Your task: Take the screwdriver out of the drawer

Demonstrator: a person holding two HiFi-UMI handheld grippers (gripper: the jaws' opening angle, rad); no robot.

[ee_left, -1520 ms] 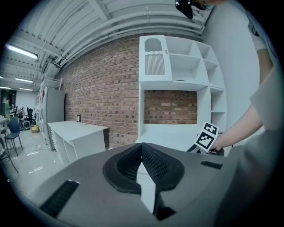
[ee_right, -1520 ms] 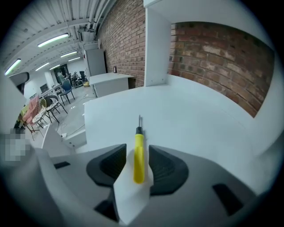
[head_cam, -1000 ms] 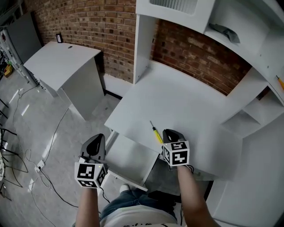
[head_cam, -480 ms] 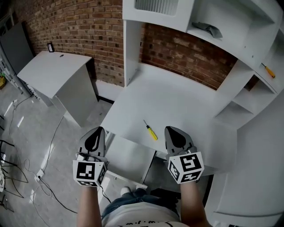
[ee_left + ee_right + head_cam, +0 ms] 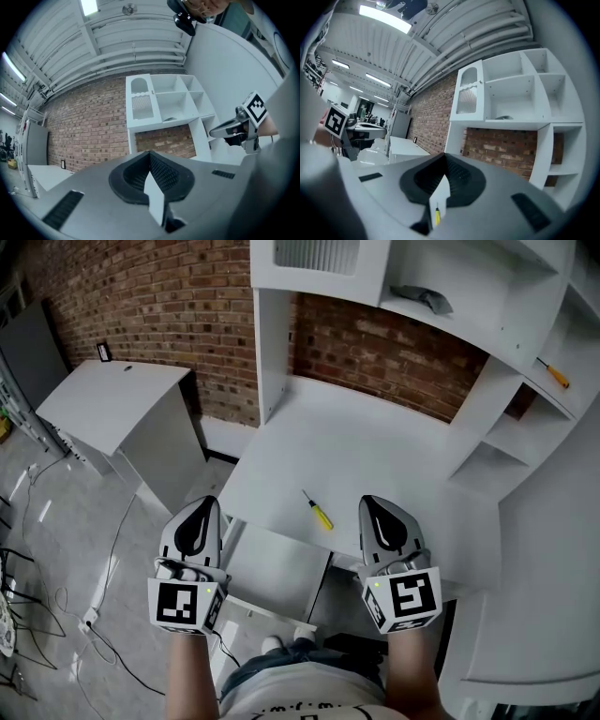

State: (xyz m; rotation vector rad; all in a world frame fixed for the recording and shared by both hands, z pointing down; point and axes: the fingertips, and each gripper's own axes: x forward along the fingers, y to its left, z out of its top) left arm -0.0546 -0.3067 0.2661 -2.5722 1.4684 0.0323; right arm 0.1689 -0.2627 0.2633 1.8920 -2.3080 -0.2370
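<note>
Head view: both hand-held grippers are up in front of the person, roughly level, with their marker cubes facing the camera.

- Left hand-held gripper (image 5: 202,514): in the left gripper view (image 5: 150,154) the jaws are closed tip to tip with nothing between them. A white sliver of desk shows through the gap behind the tips.
- Right hand-held gripper (image 5: 373,512): in the right gripper view (image 5: 445,158) the jaws are also closed tip to tip and grip nothing.
- Screwdriver (image 5: 319,513): it has a yellow handle and a thin metal shaft, and lies flat on the white desk (image 5: 375,451) near the front edge. It sits between the two grippers, nearer the right one, and touches neither. The shaft points away from the person and slightly left. In the right gripper view it shows as a small yellow strip (image 5: 437,216) through the slot below the closed tips.
- Drawer (image 5: 277,568): pulled out below the desk's front edge, between the grippers.
- Shelf unit (image 5: 487,442): white, rising at the back and right of the desk, with a brick wall (image 5: 375,343) behind it.
- Second screwdriver (image 5: 553,374): orange handle, lying on a right-hand shelf.
- Grey object (image 5: 424,298): crumpled, on an upper shelf; what it is cannot be told.
- Low white cabinet (image 5: 117,399): stands to the left, well apart from the desk.
- Cables (image 5: 103,587): trailing over the floor.
</note>
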